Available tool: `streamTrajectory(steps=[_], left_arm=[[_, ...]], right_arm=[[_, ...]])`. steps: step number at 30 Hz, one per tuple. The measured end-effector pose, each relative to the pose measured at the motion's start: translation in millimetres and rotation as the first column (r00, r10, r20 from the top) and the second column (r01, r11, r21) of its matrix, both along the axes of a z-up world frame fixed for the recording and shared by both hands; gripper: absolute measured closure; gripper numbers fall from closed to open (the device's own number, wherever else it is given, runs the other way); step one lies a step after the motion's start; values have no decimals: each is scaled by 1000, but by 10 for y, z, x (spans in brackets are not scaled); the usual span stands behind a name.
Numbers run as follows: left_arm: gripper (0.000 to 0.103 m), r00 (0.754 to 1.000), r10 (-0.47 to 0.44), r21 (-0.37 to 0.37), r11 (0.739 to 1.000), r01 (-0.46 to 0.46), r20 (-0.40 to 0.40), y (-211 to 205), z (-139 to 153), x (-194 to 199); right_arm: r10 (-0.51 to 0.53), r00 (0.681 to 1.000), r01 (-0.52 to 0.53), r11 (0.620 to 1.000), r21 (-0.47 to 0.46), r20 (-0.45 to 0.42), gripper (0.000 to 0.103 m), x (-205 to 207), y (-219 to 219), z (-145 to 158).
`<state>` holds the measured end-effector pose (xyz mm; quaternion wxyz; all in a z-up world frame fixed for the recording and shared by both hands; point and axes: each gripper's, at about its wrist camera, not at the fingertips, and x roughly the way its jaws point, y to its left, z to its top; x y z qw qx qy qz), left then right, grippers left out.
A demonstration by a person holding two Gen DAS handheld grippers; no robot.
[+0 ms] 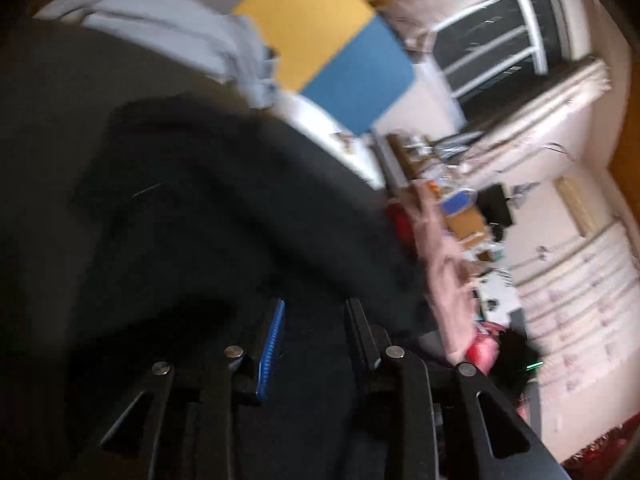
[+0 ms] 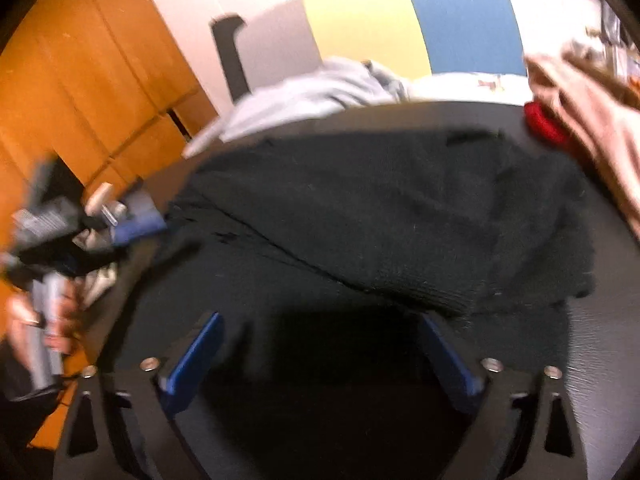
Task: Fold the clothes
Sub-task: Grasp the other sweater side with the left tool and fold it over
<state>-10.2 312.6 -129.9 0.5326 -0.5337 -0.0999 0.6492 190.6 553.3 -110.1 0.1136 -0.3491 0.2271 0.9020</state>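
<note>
1. The right gripper (image 2: 316, 344) has its jaws spread wide, the blue pads at the lower left and lower right of the right wrist view, with only dark cloth between them and nothing pinched.
2. The left gripper (image 1: 314, 320) has its jaws set fairly narrow at the lower centre of the left wrist view; dark cloth fills the gap, but the blur leaves me unable to tell whether they grip it or only hover over it.
3. The black knitted garment (image 2: 400, 220) lies across the dark grey surface (image 2: 608, 352), filling the middle of both views, with one layer already turned over another and a ribbed edge running diagonally towards the right jaw.
4. I judge it soft and limp, of middling weight for a knit: it will sag and stretch if lifted by one point, and the loose weave can catch on the pads.
5. The best hold looks to be the thick ribbed hem or a doubled corner, one gripper at each end, so the fold travels flat.
6. A crumpled pale blue garment (image 2: 320, 88) lies at the far edge of the surface, upper centre of the frame, near the knit.
7. Beyond stand yellow and blue panels (image 2: 412, 20).
</note>
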Motion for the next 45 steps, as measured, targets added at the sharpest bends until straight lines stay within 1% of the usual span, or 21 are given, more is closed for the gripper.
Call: streamTrajectory(steps=[1,4,7,10,13,14,16,17,18,20,24,27,30,31,35,36,38,40,42,44,45], left_arm=[[73,1000,20,-23,1000,-20,9,-132,-110,-35],[73,995,59,-15,998,-58,83,-408,-333,-59],[73,989,80,9,997,-82,121,-608,-442,-56],[73,991,76,9,997,-78,107,-657,-439,-18],[73,993,66,11,998,-67,100,-676,-422,10],[73,992,67,18,997,-70,108,-683,-414,7],[73,990,68,29,997,-72,122,-693,-412,5],[73,990,66,30,997,-70,123,-697,-411,9],[72,990,66,31,997,-71,126,-700,-398,2],[69,988,56,48,997,-63,147,-689,-376,-20],[67,983,68,96,992,-86,170,-530,-296,-149],[66,991,67,131,988,-82,117,-408,-151,-228],[65,990,71,122,989,-86,123,-323,-152,-289],[65,989,72,120,989,-87,126,-295,-152,-310],[64,982,91,117,987,-111,164,-266,-211,-393],[64,979,107,109,986,-127,171,-286,-237,-414],[64,973,137,110,981,-159,186,-346,-254,-471],[64,973,160,103,978,-179,168,-392,-229,-527],[64,978,197,79,976,-202,70,-435,-117,-662],[62,975,224,64,973,-223,0,-423,-8,-871],[62,972,220,35,975,-217,-87,-356,81,-977]], right_arm=[[-20,1000,21,999,32,-12,11,58,20,82],[-63,998,67,990,127,-31,11,142,114,321],[-19,999,12,975,223,29,11,-92,202,454],[11,997,-27,978,206,77,17,-226,258,393],[41,991,-64,980,186,124,29,-360,314,331],[51,989,-76,981,180,139,44,-404,333,311],[72,983,-101,981,165,170,60,-493,371,270],[83,979,-113,981,158,185,85,-538,390,249],[93,975,-124,981,150,200,90,-582,408,229],[113,967,-147,980,134,229,90,-670,447,195],[124,964,-148,985,90,235,90,-772,554,396],[112,980,-119,992,30,161,90,-765,695,735],[49,997,-51,998,23,64,96,-655,914,1170],[-4,998,2,999,37,58,96,-571,1051,1257],[-138,978,140,990,-1,156,96,-327,1456,1009],[-125,978,129,992,-13,164,92,-296,1438,915],[-99,979,107,994,-36,180,92,-235,1401,727],[-50,981,58,997,-41,189,78,-288,1289,608],[29,980,-27,1000,-11,199,36,-499,1091,559],[92,969,-102,994,33,227,24,-717,942,486],[122,962,-138,989,52,243,24,-825,872,447]])
